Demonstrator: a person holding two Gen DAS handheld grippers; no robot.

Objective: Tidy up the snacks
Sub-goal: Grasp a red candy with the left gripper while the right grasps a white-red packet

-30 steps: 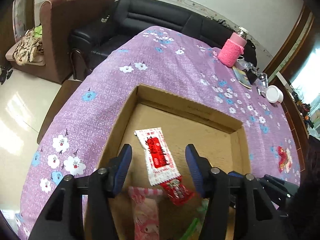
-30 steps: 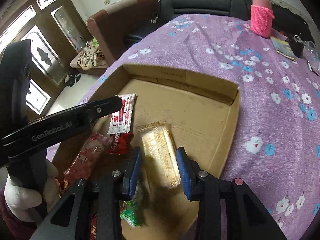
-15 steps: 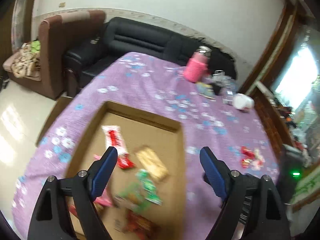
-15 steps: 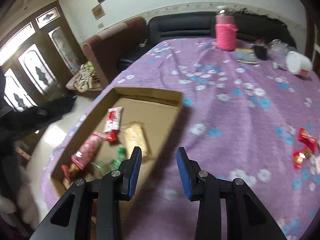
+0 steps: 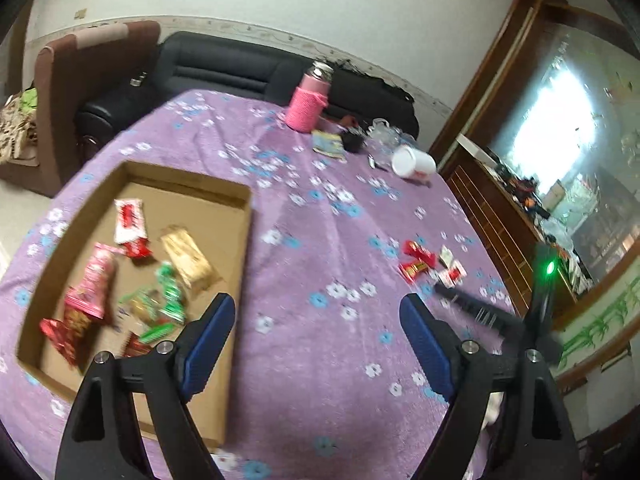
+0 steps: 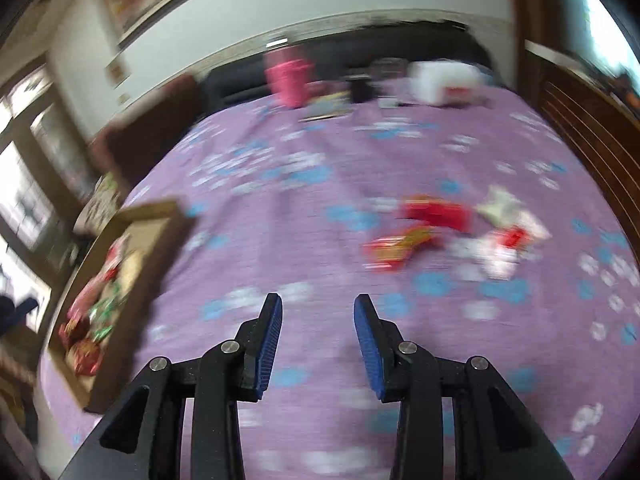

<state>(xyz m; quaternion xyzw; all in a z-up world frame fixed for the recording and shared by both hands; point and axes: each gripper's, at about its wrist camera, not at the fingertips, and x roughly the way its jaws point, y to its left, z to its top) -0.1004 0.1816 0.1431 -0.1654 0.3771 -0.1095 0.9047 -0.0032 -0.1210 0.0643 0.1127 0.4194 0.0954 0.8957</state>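
Observation:
A shallow cardboard box [image 5: 184,176] lies on the purple flowered tablecloth at the left, holding several snack packets, among them a red-and-white one [image 5: 128,220] and a gold one [image 5: 186,258]. My left gripper [image 5: 318,312] hangs open and wide over bare cloth just right of the box, with nothing between its fingers. A few loose red and white snacks [image 5: 424,264] lie on the cloth further right. In the blurred right wrist view, my right gripper [image 6: 318,312] is open with a narrow empty gap. The loose snacks [image 6: 436,216] lie ahead of it to the right, and the box [image 6: 152,208] is at far left.
A pink-sleeved bottle [image 5: 308,104], a small booklet [image 5: 328,144] and a tipped white cup [image 5: 412,162] stand at the table's far end. Behind are a black sofa [image 5: 224,68] and a brown armchair [image 5: 80,64]. A wooden cabinet [image 5: 500,216] flanks the right edge.
Both grippers have swung right, away from the box. The red-and-white and gold packets that were between their jaws now lie in the box. The left jaws have spread wider.

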